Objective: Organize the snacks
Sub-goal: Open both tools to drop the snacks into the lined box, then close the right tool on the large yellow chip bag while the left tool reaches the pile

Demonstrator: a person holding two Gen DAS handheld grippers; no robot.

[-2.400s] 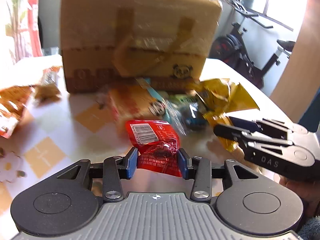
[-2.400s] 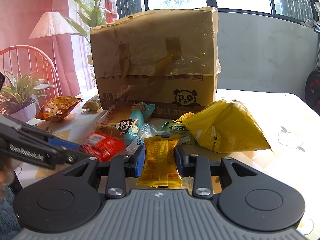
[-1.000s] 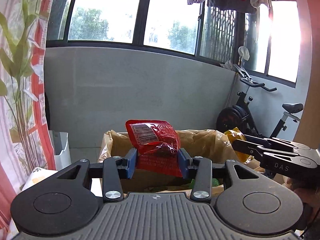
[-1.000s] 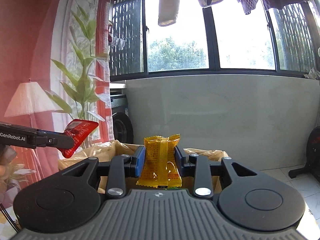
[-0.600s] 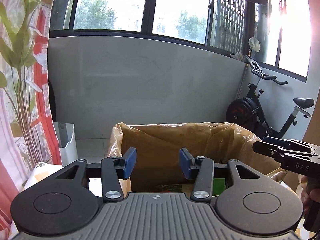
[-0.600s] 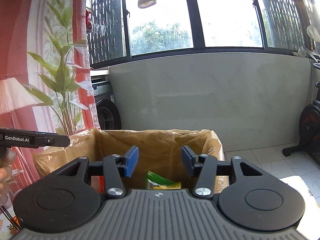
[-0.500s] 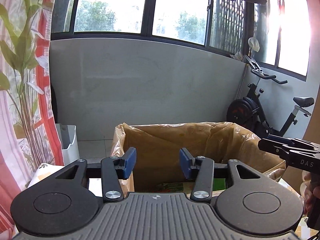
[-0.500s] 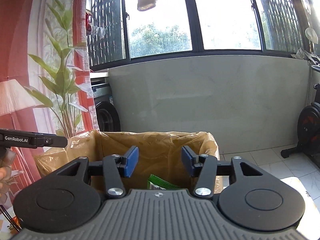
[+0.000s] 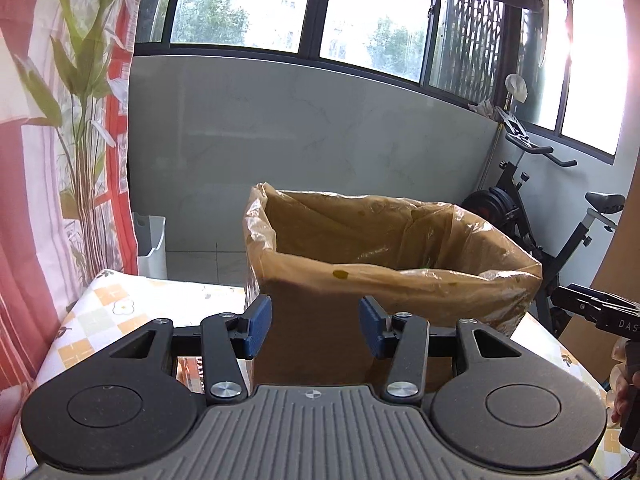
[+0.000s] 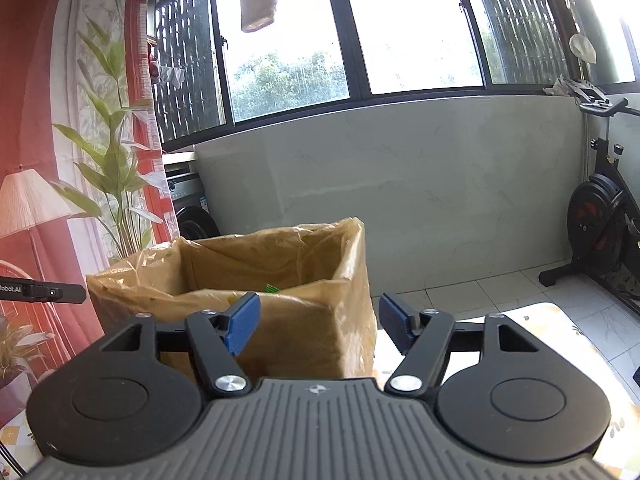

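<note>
A cardboard box lined with a clear plastic bag (image 9: 400, 276) stands on the table ahead of both grippers; it also shows in the right wrist view (image 10: 280, 276). A green snack edge (image 10: 273, 289) peeks from inside it. My left gripper (image 9: 316, 332) is open and empty, just short of the box's near wall. My right gripper (image 10: 320, 322) is open and empty, in front of the box's right corner. The right gripper's tip (image 9: 592, 312) shows at the right edge of the left wrist view; the left gripper's tip (image 10: 44, 293) shows at the left edge of the right wrist view.
The table has a checked orange and white cloth (image 9: 108, 316). An exercise bike (image 10: 604, 224) stands on the floor to the right, a white bin (image 9: 151, 242) and a curtain with plants to the left. A grey wall and windows lie behind.
Both grippers let go of their snacks, the red and the yellow packet, over the box and now stand open. They have since drawn back and lower, so the box's front wall shows.
</note>
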